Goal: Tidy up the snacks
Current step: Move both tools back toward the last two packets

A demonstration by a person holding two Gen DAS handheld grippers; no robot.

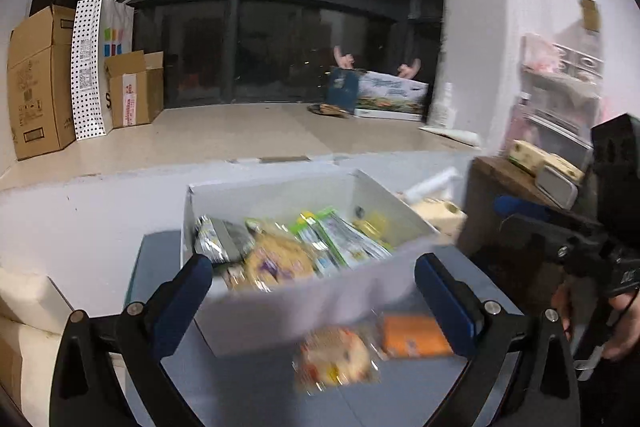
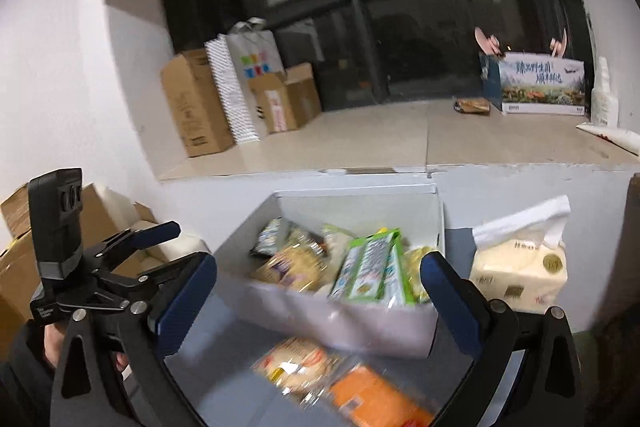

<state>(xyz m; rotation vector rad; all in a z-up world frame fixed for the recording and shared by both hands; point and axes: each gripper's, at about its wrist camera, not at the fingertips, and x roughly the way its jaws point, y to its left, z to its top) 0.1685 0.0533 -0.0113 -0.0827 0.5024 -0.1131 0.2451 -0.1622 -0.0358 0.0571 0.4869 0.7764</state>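
Cardboard boxes (image 1: 40,79) stand at the upper left of my left view, on the pale ledge (image 1: 240,135). Below, at frame centre, the white box (image 1: 280,311) sits on the grey counter (image 1: 100,219), filled with snack packets (image 1: 280,259), a green one (image 2: 372,267) on top. Right of it in my right view stands a tissue pack (image 2: 520,267). Just before the box, low in the frame, lie a clear-wrapped snack (image 1: 336,355) and an orange packet (image 1: 416,335). My left hand-held gripper (image 1: 314,285) and right hand-held gripper (image 2: 320,287) are both spread wide, holding nothing.
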